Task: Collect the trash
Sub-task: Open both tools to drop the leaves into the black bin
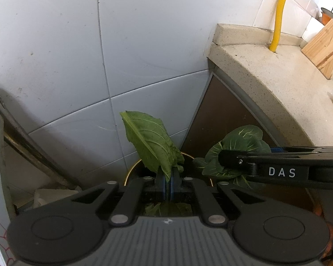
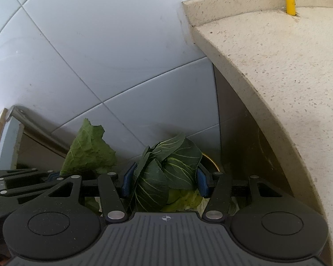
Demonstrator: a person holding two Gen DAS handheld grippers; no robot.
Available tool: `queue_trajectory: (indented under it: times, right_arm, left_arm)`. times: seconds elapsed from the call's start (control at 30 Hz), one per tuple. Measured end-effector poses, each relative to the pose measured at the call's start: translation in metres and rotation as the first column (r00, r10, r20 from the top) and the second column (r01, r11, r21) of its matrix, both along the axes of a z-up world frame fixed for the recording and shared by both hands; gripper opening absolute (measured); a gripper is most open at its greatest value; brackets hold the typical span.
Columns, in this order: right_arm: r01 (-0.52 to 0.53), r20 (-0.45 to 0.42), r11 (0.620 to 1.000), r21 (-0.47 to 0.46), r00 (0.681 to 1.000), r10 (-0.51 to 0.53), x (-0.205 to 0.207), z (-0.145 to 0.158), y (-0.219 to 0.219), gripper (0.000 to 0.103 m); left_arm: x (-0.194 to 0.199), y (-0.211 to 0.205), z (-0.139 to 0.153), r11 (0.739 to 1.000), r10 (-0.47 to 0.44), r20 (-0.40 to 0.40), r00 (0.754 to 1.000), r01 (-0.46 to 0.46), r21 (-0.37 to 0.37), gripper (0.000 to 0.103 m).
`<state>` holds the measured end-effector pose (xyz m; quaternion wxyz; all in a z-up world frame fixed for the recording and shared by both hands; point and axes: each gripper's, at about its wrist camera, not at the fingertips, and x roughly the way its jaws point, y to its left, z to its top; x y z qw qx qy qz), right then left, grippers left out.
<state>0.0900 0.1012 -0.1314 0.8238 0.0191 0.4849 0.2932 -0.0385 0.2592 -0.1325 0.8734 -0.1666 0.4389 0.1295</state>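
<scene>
Our left tool (image 1: 168,182) is clenched on the stalk of a long, pale green vegetable leaf (image 1: 152,143), which stands up from between its blue pads. Our right tool (image 2: 164,180) grasps a crumpled bunch of dark green, white-veined leaves (image 2: 168,166), its pads set wide against both sides of the bunch. Both loads hang over a round dark bin with a thin golden rim (image 1: 131,169), tucked low between the white tiled wall (image 1: 77,55) and the brown cabinet side under the speckled beige stone counter (image 1: 266,73); greens already lie inside it. We judge the drop to be next. The risks we see: the tall leaf could tip toward the wall and fall behind the bin, the loose bunch could shed leaves over the rim, and, with the tools close together, opening one could knock the other.
</scene>
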Motion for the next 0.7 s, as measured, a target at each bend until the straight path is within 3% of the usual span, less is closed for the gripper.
queue_trajectory:
  times: [0.7]
  right_arm:
    - [0.018, -0.011, 1.000, -0.010, 1.000, -0.018, 0.0018, -0.0065, 0.0070, 0.062]
  left_arm:
    - [0.0000, -0.0003, 0.0005, 1.000, -0.007, -0.002, 1.000, 0.007, -0.005, 0.002]
